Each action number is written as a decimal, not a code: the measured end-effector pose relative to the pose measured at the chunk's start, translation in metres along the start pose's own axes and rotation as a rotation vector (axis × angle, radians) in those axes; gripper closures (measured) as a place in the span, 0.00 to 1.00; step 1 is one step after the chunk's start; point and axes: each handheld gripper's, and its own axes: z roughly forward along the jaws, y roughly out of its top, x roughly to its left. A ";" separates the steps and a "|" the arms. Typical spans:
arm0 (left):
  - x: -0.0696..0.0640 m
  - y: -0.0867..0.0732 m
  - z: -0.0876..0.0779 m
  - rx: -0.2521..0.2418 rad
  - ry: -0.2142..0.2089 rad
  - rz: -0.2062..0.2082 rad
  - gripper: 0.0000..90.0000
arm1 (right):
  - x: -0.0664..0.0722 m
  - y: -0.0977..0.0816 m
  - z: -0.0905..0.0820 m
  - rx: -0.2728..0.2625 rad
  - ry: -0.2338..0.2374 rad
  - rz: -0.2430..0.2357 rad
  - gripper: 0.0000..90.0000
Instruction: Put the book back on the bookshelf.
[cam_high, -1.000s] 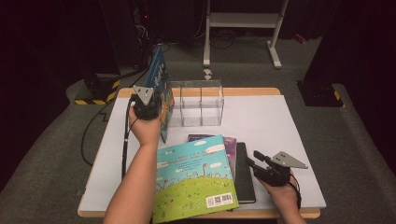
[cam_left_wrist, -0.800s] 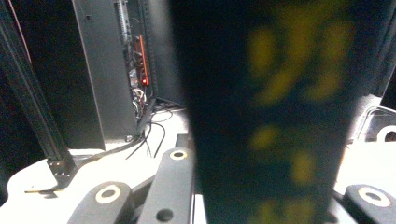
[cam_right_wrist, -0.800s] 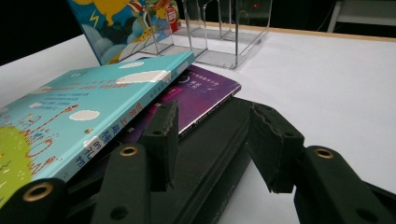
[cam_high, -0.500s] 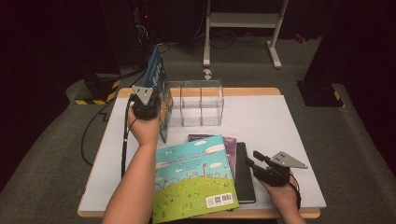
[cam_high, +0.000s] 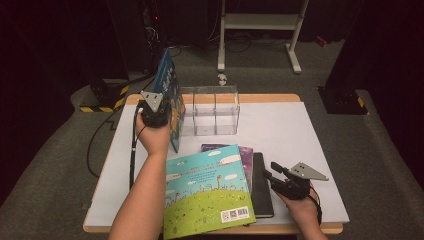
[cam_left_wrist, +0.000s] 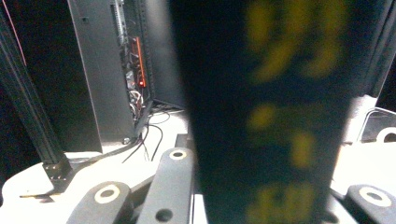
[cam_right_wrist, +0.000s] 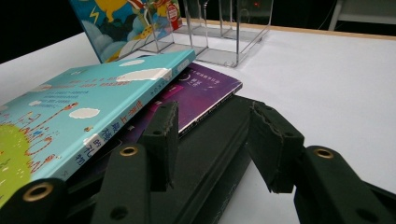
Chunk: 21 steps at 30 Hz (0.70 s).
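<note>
We see the blue picture book standing upright on edge, its long axis running away from us, clamped in our left gripper beside the clear rack. Our right gripper, half open, straddles the black book.

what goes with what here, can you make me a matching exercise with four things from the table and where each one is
Things:
1. blue picture book
2. clear acrylic book rack
3. green and light-blue picture book
4. black book

Places or states:
A. lies flat on top of the pile at the near edge
B. stands empty at the far side of the table
C. held upright in the left gripper
D. bottom of the pile, between the open jaws of the right gripper

Pairs: 1-C, 2-B, 3-A, 4-D
</note>
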 end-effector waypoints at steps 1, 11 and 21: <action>0.000 0.000 0.000 0.002 -0.002 0.001 0.87 | 0.000 0.000 0.000 0.000 0.000 0.000 0.59; 0.002 -0.001 -0.001 -0.001 -0.014 -0.014 0.83 | 0.001 0.000 0.001 0.004 0.001 -0.001 0.59; 0.006 -0.001 -0.004 0.016 -0.035 -0.040 0.73 | 0.001 -0.001 0.001 0.006 0.001 -0.002 0.58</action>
